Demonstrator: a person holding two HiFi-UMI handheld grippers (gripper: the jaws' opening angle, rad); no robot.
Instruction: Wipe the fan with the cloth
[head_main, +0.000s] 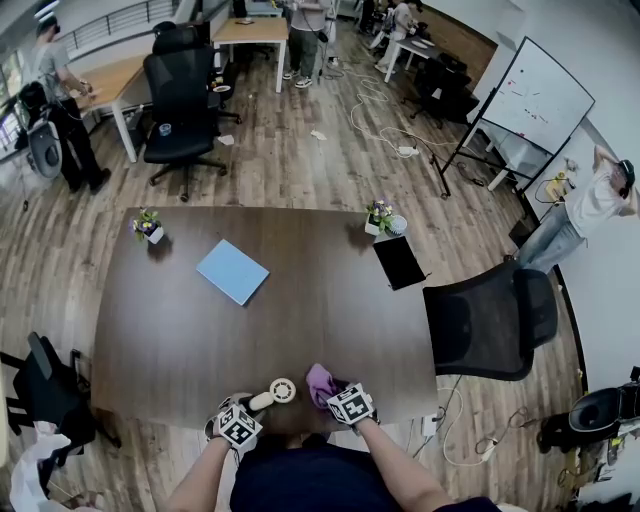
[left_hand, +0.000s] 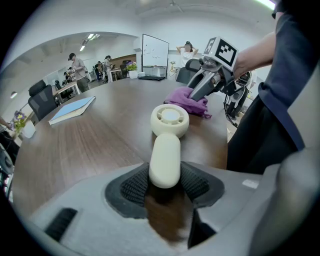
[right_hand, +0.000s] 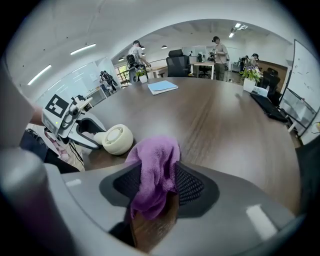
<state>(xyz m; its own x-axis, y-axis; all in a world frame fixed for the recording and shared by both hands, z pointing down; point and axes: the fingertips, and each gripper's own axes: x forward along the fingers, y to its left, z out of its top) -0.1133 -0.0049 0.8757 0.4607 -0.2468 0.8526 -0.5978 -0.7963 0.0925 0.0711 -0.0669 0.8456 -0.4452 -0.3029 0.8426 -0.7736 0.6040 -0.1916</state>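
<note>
- The fan (head_main: 275, 392) lies on the table (head_main: 300, 290) at its near edge, right in front of me, between my two grippers.
- Its long axis runs roughly along that edge. The handle is at my left and the round head points right, toward the cloth (head_main: 320, 380).
- The left gripper (left_hand: 165, 185) is about half open and pinches the handle end. Both ribbed pads sit against its sides, and the head sticks out past the tips.
- The right gripper (right_hand: 155, 187) points steeply down at the table, with its jaws fairly wide. The bunched purple cloth fills the gap, and both pads look pressed on it, so I read that as a grip.
- From the right gripper the fan head is to the left, near the cloth but not touching it. A strip of bare table shows between them.
- I judge the coming move belongs to the right hand: carry the cloth a short way left onto the head while the left gripper steadies the handle.
- My worry is the loose wad slipping out of such wide jaws.
</note>
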